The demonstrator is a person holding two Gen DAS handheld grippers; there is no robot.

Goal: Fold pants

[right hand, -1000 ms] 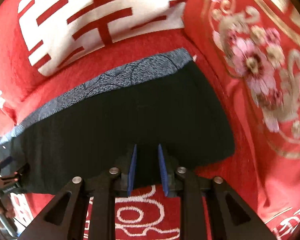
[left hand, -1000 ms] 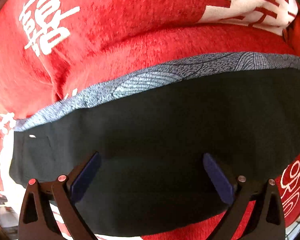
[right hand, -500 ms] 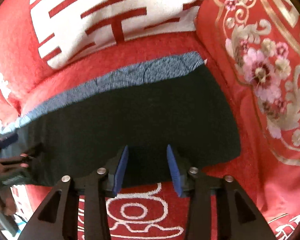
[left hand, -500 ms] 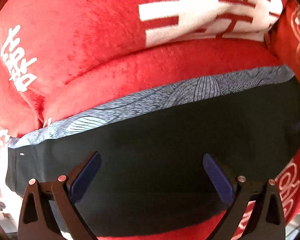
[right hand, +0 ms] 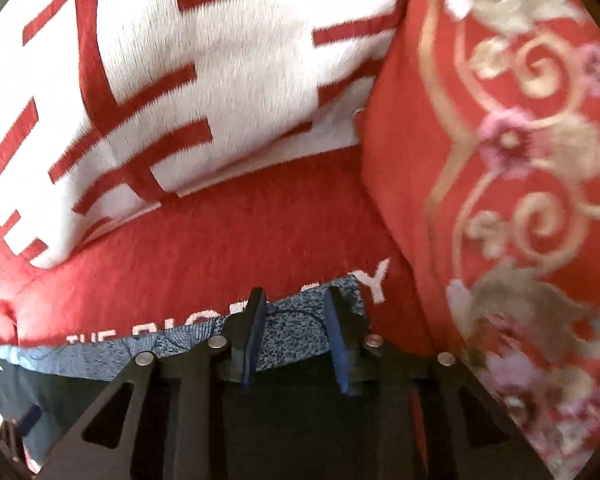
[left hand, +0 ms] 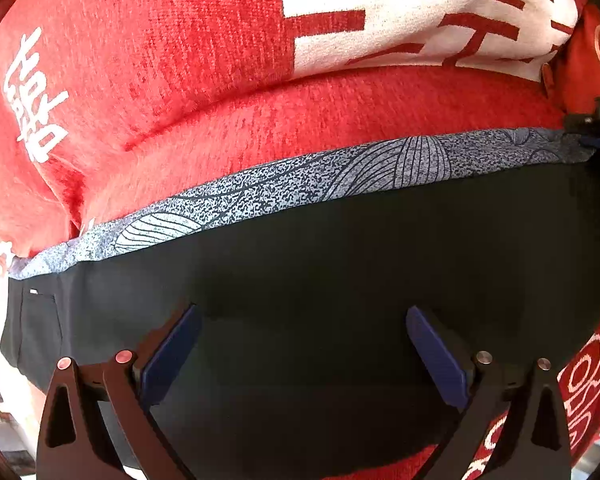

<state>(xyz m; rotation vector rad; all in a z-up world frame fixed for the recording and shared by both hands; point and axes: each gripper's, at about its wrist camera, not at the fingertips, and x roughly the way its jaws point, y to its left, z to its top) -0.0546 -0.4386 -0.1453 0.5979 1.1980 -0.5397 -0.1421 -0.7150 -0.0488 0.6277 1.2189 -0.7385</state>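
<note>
The black pants (left hand: 320, 280) lie folded flat on a red seat, with a grey patterned band (left hand: 340, 176) along their far edge. My left gripper (left hand: 300, 344) is wide open just above the black cloth and holds nothing. My right gripper (right hand: 296, 320) is open with a narrower gap, its tips over the right end of the grey band (right hand: 296, 332), nothing between the pads. The right gripper also shows at the right edge of the left wrist view (left hand: 596, 128).
A red seat cushion (left hand: 340, 120) carries the pants. Behind it stands a red and white back cushion (right hand: 180, 100). A red pillow with gold and pink flowers (right hand: 520, 160) stands close on the right.
My right gripper opened, let go of the near edge and moved forward over the pants to the grey band's right end. My left gripper stayed open, shifting slightly.
</note>
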